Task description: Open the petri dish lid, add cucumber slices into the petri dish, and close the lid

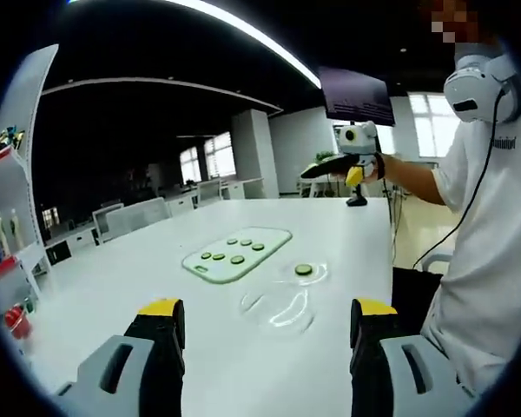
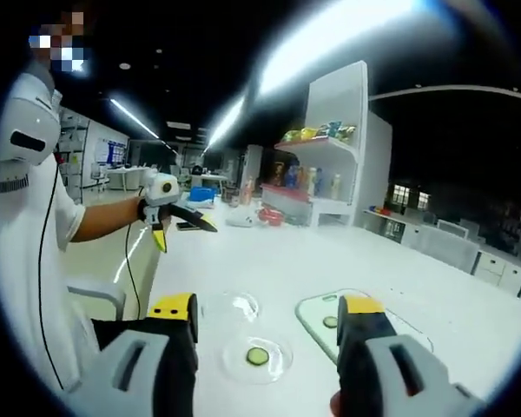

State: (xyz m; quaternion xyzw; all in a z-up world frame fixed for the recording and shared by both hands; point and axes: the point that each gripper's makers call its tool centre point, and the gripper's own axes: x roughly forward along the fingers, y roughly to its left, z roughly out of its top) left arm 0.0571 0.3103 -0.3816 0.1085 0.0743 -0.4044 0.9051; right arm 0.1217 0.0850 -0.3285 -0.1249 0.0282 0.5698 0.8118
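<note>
lid (image 1: 280,308) off, lying on white surface (image 1: 113,278) beside petri dish (image 1: 306,274) | 1 cucumber slice (image 2: 258,355) in dish, 6 left on cutting board (image 1: 237,254) | left tool (image 1: 265,347) released, empty | right tool (image 2: 269,347) released, empty | remaining: more slices, close lid

Both claws gape wide and hold nothing: left claw (image 1: 267,326), right claw (image 2: 267,320), raised above the table.

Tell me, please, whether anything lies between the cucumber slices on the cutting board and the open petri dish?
Nothing visible does: bare white table separates the cutting board and its cucumber slices from the open petri dish; the lid lies off to one side.
</note>
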